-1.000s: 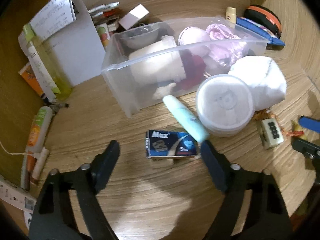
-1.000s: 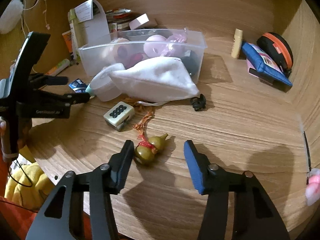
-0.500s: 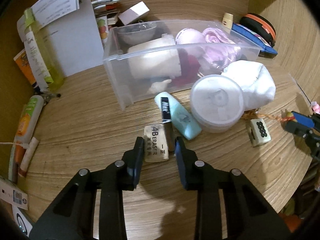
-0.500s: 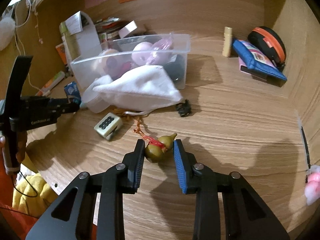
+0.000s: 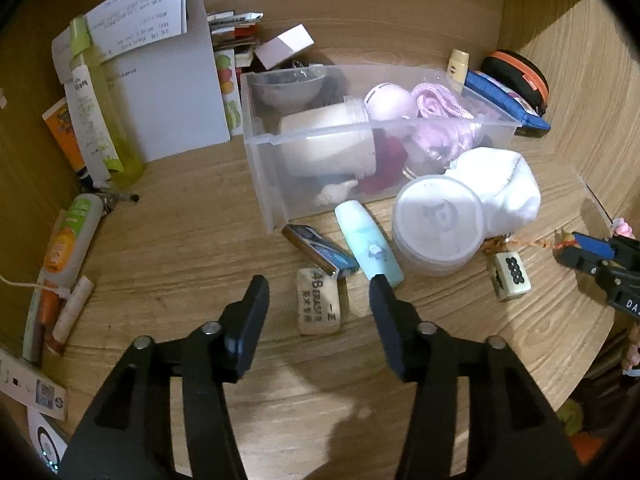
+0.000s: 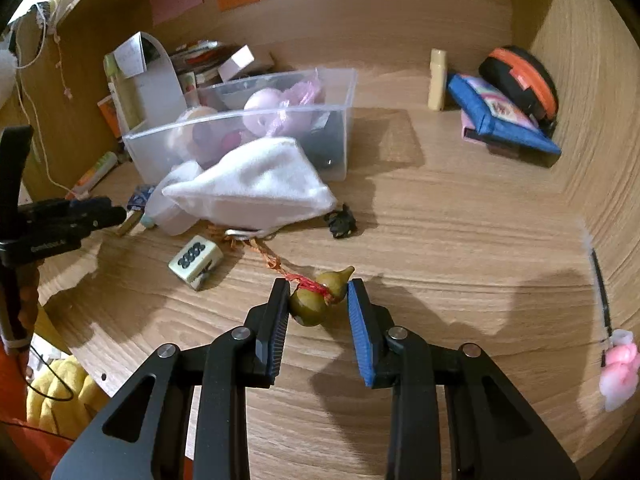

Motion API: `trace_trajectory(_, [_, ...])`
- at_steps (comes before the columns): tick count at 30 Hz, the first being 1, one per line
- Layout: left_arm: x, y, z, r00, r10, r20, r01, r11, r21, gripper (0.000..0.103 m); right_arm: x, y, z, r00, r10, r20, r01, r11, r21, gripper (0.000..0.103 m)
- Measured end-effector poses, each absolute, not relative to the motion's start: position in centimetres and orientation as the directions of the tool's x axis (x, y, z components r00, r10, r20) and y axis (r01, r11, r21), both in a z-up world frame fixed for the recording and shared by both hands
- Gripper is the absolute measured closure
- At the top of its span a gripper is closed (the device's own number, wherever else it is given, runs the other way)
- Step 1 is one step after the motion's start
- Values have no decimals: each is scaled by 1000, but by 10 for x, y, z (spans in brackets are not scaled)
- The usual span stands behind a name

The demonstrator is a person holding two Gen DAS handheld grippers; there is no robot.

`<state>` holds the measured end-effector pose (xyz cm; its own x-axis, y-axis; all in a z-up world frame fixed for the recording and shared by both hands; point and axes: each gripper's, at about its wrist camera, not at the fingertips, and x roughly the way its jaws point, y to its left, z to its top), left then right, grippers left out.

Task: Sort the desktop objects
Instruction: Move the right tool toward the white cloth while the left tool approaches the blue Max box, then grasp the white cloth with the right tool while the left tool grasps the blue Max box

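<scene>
Gourd charm [image 6: 318, 300] clamped between right gripper [image 6: 319, 294] pads, above desk

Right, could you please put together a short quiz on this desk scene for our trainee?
1. True or false: the right gripper is shut on the gourd charm.
2. What lies on the desk between the fingers of the left gripper? A) the eraser B) the dotted cube C) the pale blue tube
3. Fill in: the white pouch lies ___ the clear bin (inside/outside).

Key
1. True. Its fingers have just been closing, and the gourd is between them.
2. A. Those fingers have just been opening and stand clear of the eraser.
3. Outside, against the bin's front.
</scene>
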<state>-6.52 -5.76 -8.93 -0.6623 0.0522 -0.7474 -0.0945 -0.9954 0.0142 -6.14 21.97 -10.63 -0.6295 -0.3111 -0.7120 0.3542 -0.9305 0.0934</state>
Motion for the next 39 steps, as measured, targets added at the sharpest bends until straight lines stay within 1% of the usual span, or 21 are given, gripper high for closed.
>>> trace_trajectory(3, [-72,-58,-90,-653,67,-755,-106,-994,4,50,-64,216,-109,-613,-303,-730,360,-929,83,74])
trace_trajectory(4, [-75,-58,-91,-647,71,-759,-112,-994,3,50,-65,216,-108,-611,-303,-731,362,-929,82,66])
trace_trajectory(5, [-78,-57,-92,-641,74,-764,-121,-993,6,50,-65,217,-107,-610,-304,-732,364,-928,82,54])
trace_trajectory(7, [-85,-57,-93,-632,73,-771,-133,-991,15,49,-65,217,-102,-615,-316,-722,368,-925,91,42])
trace_trajectory(9, [-91,-58,-95,-623,78,-778,-145,-989,17,49,-66,218,-94,-631,-331,-702,376,-922,97,41])
trace_trajectory(10, [-94,-59,-96,-615,84,-784,-153,-988,14,49,-67,217,-92,-633,-333,-699,379,-921,95,38])
trace_trajectory(12, [-101,-60,-99,-601,87,-795,-164,-986,16,49,-71,215,-87,-634,-338,-695,385,-918,96,29])
trace_trajectory(13, [-103,-61,-99,-601,84,-795,-165,-986,20,49,-73,213,-85,-632,-343,-695,386,-917,101,23])
trace_trajectory(14, [-105,-62,-100,-599,86,-796,-168,-985,21,49,-76,210,-84,-629,-351,-693,389,-915,110,20])
trace_trajectory(17, [-111,-64,-102,-591,94,-801,-176,-984,14,49,-88,200,-81,-604,-383,-699,419,-899,131,20])
trace_trajectory(23, [-116,-66,-107,-593,111,-797,-182,-983,-2,49,-118,171,-84,-553,-382,-740,454,-884,117,19])
trace_trajectory(26, [-117,-65,-107,-601,114,-791,-187,-982,0,50,-131,158,-87,-538,-363,-760,480,-874,78,18])
trace_trajectory(31, [-116,-66,-106,-609,115,-785,-190,-982,4,51,-147,147,-95,-492,-388,-779,539,-839,78,19])
trace_trajectory(32, [-116,-66,-105,-611,117,-783,-189,-982,1,51,-149,147,-97,-482,-399,-780,546,-833,89,26])
trace_trajectory(33, [-115,-67,-104,-614,123,-780,-189,-982,-6,51,-151,147,-98,-476,-411,-778,551,-828,101,29])
trace_trajectory(35, [-113,-69,-102,-621,135,-772,-191,-981,-19,51,-151,146,-98,-466,-425,-776,562,-820,111,40])
trace_trajectory(38, [-113,-70,-99,-626,146,-766,-190,-981,-32,51,-146,146,-97,-473,-428,-770,571,-814,102,51])
trace_trajectory(39, [-112,-71,-98,-630,145,-763,-187,-982,-32,51,-144,146,-96,-480,-426,-766,570,-816,96,52])
